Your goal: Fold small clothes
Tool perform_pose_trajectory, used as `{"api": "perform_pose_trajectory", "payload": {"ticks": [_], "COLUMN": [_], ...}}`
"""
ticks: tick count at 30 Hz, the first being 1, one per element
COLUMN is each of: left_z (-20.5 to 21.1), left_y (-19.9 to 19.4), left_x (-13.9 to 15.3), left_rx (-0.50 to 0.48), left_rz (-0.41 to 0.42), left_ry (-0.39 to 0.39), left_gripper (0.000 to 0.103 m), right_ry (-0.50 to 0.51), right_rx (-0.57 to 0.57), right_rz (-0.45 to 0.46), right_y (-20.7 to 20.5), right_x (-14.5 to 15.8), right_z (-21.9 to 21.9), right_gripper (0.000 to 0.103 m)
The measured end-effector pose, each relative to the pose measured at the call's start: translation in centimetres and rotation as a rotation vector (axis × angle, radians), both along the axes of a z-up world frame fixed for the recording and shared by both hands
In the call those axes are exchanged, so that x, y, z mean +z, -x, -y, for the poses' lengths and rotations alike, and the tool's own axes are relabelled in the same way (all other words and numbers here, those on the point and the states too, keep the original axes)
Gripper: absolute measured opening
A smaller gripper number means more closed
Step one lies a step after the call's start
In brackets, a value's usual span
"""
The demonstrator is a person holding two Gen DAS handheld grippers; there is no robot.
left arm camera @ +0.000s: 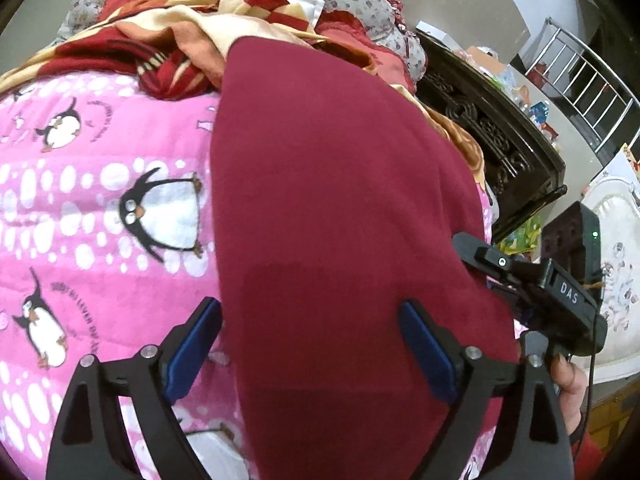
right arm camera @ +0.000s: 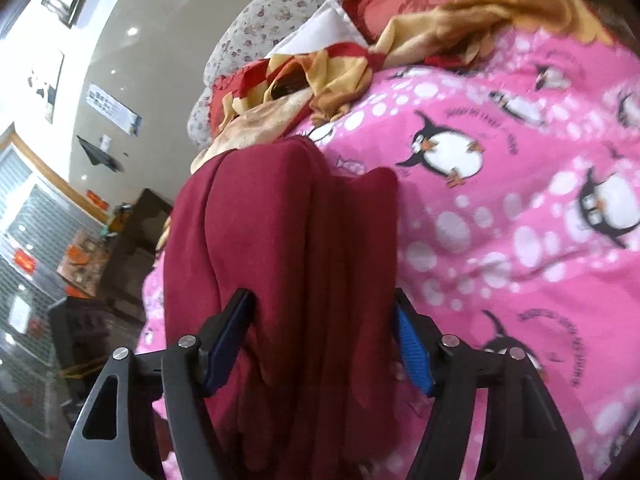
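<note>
A big pink fleece blanket with black-and-white penguins (left arm camera: 100, 208) covers the bed, and everything else sits on it or next to it. On the pink blanket lies the dark red soft cloth (left arm camera: 340, 200), long and smooth in the left wrist view and bunched in thick folds in the right wrist view (right arm camera: 280, 240). Past the far end of the dark red cloth is a rumpled red and gold blanket (left arm camera: 168, 40). The left gripper (left arm camera: 312, 348) is spread wide open with the dark red cloth lying between its blue pads (left arm camera: 192, 352). The right gripper (right arm camera: 324, 344) is wide open too, its blue pads (right arm camera: 412, 356) on either side of the folds but not squeezing them. A hand (left arm camera: 568, 384) holds the right gripper's handle.
</note>
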State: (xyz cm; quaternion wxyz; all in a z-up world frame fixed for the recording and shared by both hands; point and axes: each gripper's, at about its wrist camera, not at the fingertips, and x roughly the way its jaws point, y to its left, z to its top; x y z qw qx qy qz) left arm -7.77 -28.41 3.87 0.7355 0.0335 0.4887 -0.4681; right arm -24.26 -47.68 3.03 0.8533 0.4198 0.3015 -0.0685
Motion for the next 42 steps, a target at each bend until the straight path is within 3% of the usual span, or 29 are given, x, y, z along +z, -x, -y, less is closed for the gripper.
{"api": "perform_pose_trajectory", "payload": {"ticks": [7,9,10,11,12,14,16,18,22,26,31,33,35,42], "left_z": [1.0,1.2,1.3,1.8,1.7,1.4,0.7,-0.4,-3.8,-8.0,-10.8,-11.0,-11.3,-12.5], "left_y": [-0.7,-0.6,-0.5,-0.4,-0.2,0.1,0.5,1.0,2.5,4.3,5.8,6.1,6.1,6.6], "left_x": [-1.3,-1.2,-1.1,-0.9,-0.6,0.3,1.4,2.8,5.1,5.6,2.0,0.3,0.3,2.7], "left_rx": [0.016,0.010,-0.004,-0.010,-0.008,-0.015,-0.021,-0.036,-0.049,-0.050,-0.037,-0.017,0.014,0.108], "left_rz": [-0.043,-0.049,-0.056,-0.059,-0.053,-0.038,-0.036,-0.035,-0.048,-0.062,-0.073,-0.059,-0.016,0.142], "left_ry": [0.010,0.015,0.023,0.024,0.019,0.016,0.022,0.028,0.020,-0.027,-0.131,-0.158,-0.141,-0.163], "left_gripper": [0.101,0.098,0.089,0.084,0.082,0.065,0.051,0.046,0.046,0.047,0.049,0.061,0.073,0.081], "right_ry": [-0.017,0.053,0.075,0.096,0.123,0.152,0.137,0.109,0.107,0.073,0.032,0.041,0.034,0.242], "right_rx": [-0.014,0.007,0.010,0.011,0.010,0.008,0.007,0.018,0.073,0.141,0.179,0.159,0.142,0.135], "right_rz": [0.003,-0.032,-0.039,-0.041,-0.048,-0.052,-0.035,-0.001,0.003,-0.019,-0.133,-0.201,-0.189,-0.196], "right_y": [-1.0,-1.5,-1.6,-1.5,-1.2,-0.5,0.4,1.3,2.4,3.7,4.0,3.7,4.0,5.5], "right_x": [-0.2,0.4,0.7,1.0,1.6,2.5,3.5,4.6,6.7,6.8,2.2,0.3,0.3,6.1], "right_z": [-0.6,-1.3,-1.5,-1.7,-2.0,-2.5,-2.8,-3.5,-6.0,-9.3,-12.4,-12.4,-12.2,-13.9], "right_gripper": [0.095,0.094,0.089,0.079,0.075,0.059,0.055,0.051,0.051,0.051,0.053,0.059,0.060,0.061]}}
